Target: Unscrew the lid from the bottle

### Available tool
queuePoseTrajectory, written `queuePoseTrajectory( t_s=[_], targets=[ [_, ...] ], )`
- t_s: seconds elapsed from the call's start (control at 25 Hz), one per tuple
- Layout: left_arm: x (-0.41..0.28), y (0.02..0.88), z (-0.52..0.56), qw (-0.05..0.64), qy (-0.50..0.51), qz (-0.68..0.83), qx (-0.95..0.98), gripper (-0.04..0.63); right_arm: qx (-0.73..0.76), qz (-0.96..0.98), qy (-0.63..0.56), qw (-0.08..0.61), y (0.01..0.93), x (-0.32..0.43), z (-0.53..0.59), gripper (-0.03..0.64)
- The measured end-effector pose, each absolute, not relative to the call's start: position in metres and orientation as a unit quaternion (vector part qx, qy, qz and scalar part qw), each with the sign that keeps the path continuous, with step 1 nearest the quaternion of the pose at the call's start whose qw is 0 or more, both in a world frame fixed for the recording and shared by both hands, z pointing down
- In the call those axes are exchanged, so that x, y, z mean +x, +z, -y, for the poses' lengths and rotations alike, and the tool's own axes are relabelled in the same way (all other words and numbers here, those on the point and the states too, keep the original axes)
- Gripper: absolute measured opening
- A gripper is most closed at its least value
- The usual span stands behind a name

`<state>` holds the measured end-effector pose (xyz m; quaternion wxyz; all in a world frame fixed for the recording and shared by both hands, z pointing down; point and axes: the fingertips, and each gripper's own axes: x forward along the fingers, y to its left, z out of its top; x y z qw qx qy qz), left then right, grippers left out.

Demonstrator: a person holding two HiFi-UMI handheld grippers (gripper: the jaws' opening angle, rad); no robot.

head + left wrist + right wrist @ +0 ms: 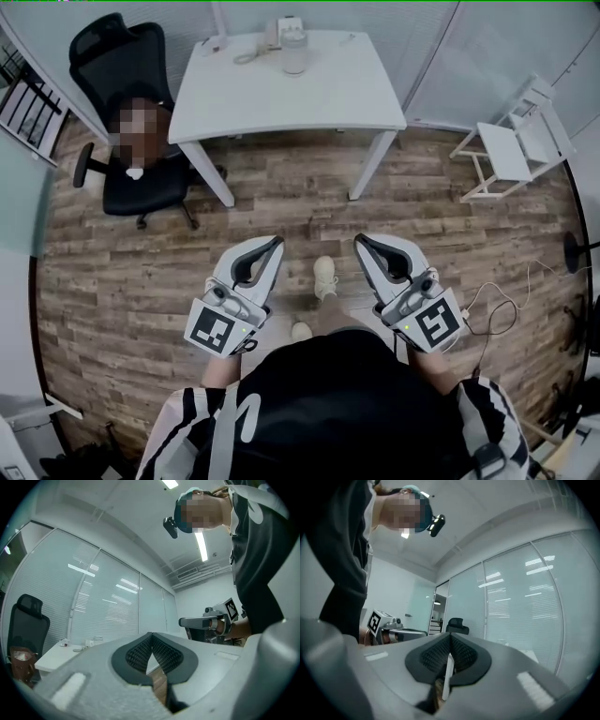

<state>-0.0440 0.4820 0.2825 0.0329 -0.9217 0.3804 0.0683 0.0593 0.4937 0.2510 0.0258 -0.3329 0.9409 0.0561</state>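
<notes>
White surface (328,94): bottle (294,52) upright near far edge.
Bearing: straight ahead, well apart, neither claw clearly nearer.
Left claw (277,242): pressed together, empty.
Right claw (360,240): likewise.

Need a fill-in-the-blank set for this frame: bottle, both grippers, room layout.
1. The bottle stands on the white ____.
2. The jaws of the left gripper and the right gripper are both ____, with nothing between them.
3. Both grippers are held over the ____ floor, well short of the bottle.
4. The black office chair is on the head view's ____ side.

Missing words: table; shut; wooden; left.
</notes>
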Motion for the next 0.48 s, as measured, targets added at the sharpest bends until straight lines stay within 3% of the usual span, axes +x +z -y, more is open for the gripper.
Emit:
queuePoseTrajectory(
  t_s=[0.48],
  targets=[
    [-0.032,0.292,-0.375,0.031,0.057,-0.388,-0.920,-0.004,-0.344,-0.935,0.081,0.012,0.262,0.071,-0.377,0.002]
  ],
)
